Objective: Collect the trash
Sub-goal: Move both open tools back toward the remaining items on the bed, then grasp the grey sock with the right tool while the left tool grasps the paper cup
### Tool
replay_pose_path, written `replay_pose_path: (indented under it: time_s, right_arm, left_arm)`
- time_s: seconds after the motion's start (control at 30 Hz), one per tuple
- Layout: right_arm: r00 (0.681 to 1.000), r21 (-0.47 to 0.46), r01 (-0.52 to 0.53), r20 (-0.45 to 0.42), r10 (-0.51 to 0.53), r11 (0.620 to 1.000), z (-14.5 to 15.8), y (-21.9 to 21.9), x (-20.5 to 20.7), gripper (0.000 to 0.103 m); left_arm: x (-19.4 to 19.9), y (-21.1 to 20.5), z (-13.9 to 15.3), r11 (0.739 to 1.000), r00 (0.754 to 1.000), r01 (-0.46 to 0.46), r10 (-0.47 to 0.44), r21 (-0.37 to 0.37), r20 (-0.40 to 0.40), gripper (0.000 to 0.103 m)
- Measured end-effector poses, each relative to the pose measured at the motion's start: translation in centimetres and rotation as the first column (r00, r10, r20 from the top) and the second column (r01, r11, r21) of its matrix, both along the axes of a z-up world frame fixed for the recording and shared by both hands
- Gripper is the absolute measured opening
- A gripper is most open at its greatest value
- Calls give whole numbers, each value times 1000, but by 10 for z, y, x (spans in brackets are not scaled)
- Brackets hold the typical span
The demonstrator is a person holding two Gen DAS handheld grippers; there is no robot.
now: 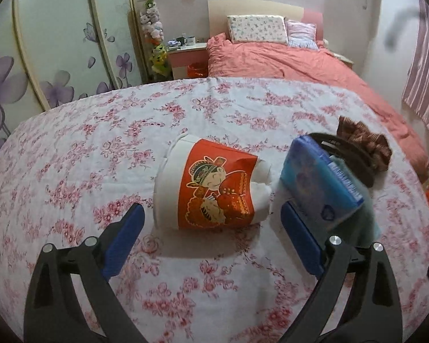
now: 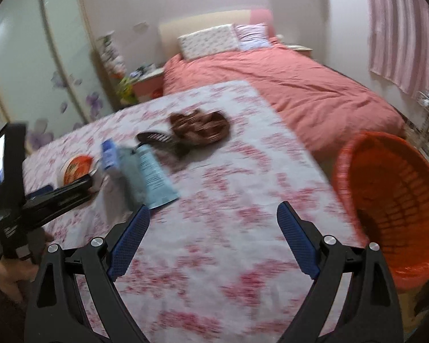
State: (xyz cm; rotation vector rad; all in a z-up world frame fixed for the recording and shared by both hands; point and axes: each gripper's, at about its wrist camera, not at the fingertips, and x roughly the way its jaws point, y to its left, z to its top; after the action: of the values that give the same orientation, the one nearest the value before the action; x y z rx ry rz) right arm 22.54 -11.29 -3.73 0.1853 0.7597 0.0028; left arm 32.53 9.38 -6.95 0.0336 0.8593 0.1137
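Observation:
A red and white paper cup [image 1: 214,185] with a cartoon couple lies on its side on the floral cloth [image 1: 100,143]. My left gripper [image 1: 211,214] is open, its jaws either side of the cup's near end, not touching it. A blue tissue pack [image 1: 320,183] lies just right of the cup, with a blue tube [image 2: 154,174] and a black comb [image 2: 157,138] beside it. My right gripper [image 2: 213,214] is open and empty above bare cloth. An orange trash basket [image 2: 391,200] stands off the cloth's right edge. The cup [image 2: 77,167] shows small in the right wrist view.
A brown crumpled cloth [image 2: 200,127] lies beyond the comb. A bed with a salmon duvet [image 2: 286,85] is behind. A wardrobe with purple flowers [image 1: 57,57] stands at left, with a nightstand [image 1: 186,54] beside the bed. The left gripper's body [image 2: 43,197] is at the left edge.

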Motion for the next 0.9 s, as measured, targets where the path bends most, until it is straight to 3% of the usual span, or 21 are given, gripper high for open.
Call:
replay_pose_path:
  time_s: [0.27,0.53,0.7,0.9]
  right_arm:
    - [996,10,-76,-37,77,997,-6,30,20,90]
    - [994,27,-107,-35,108,994,-10,44,33,90]
    - [990,42,-131,-47,133,990,-17,52,43,89]
    - [986,54,-154,-58,157,987,-23,56,50,75]
  left_arm:
    - [7,24,-11,999,999,-33,33,0,-23,94]
    - [-2,81,-10,995,994,-103,103,8,-21,94]
    - [-16,100,2,992,996,-83,85,-94,17,94]
    - [-4,86,8,984,997,-67,74,-164,37,97]
